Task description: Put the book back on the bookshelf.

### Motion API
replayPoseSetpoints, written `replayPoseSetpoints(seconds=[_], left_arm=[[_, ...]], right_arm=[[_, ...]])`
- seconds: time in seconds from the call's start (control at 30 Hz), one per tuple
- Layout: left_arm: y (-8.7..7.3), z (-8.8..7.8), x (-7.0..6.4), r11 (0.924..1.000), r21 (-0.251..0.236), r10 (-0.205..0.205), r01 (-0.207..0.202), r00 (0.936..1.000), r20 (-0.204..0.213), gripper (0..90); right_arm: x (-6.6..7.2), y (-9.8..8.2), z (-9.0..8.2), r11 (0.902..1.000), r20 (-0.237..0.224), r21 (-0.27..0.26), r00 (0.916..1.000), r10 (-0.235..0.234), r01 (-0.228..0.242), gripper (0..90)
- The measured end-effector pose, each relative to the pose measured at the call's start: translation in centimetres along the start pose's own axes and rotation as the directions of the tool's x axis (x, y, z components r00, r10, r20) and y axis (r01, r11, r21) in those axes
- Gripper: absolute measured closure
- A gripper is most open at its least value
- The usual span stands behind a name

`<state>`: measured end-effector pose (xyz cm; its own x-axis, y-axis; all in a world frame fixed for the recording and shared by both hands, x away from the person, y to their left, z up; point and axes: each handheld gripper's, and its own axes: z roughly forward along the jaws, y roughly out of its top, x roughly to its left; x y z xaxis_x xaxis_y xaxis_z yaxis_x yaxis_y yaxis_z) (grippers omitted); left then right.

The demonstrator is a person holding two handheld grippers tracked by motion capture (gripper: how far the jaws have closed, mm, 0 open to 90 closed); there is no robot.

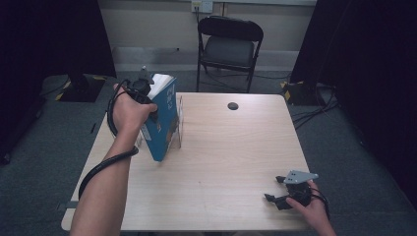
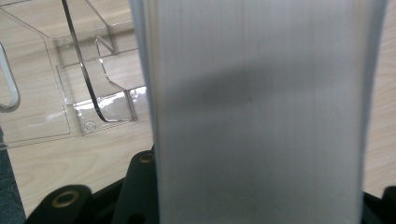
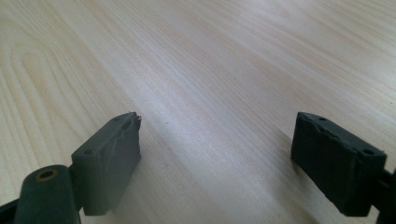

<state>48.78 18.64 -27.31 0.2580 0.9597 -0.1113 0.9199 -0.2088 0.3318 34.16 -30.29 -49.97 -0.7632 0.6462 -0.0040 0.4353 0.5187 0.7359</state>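
high view: at a pale wooden table point(image 1: 221, 162), a person's left gripper point(image 1: 143, 93) is clamped on a blue book point(image 1: 162, 120), held tilted with its lower corner near the tabletop, just beside a clear plastic holder point(image 1: 179, 123) at the table's left. the tilt suggests the book is being steered into, or out of, that holder; which one cannot be told. left gripper view: the book's white page edges point(image 2: 261, 116) sit pinched between the jaws, with the see-through holder point(image 2: 88, 88) beyond, its compartments apparently empty. the right gripper point(image 1: 280, 196) rests idle near the table's front right, jaws wide apart on nothing, likely parked clear of the work.
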Motion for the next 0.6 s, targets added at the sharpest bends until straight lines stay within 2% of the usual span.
replayPoseSetpoints(seconds=[0.1,0.4,0.43,0.6], left_arm=[[0.1,0.3,0.1,1.0000,-0.004,-0.008,0.008,1.0000,0.003,62.0],[0.7,0.9,0.0,1.0000,-0.002,0.005,-0.005,0.9999,-0.009,62.0],[0.7,1.0,-0.1,1.0000,-0.003,-0.008,0.008,1.0000,-0.004,62.0],[1.0,1.3,-0.2,1.0000,0.000,-0.001,0.001,0.9998,-0.020,62.0]], right_arm=[[0.0,0.0,0.0,1.0000,0.000,0.000,1.0000,-0.001,0.001,14.8],[0.0,0.0,0.0,1.0000,0.000,0.000,1.0000,-0.001,0.001,14.8],[0.0,0.0,0.0,1.0000,0.000,0.000,1.0000,-0.001,0.001,14.9],[0.0,0.0,0.0,1.0000,0.000,0.000,1.0000,0.000,0.000,14.9]])
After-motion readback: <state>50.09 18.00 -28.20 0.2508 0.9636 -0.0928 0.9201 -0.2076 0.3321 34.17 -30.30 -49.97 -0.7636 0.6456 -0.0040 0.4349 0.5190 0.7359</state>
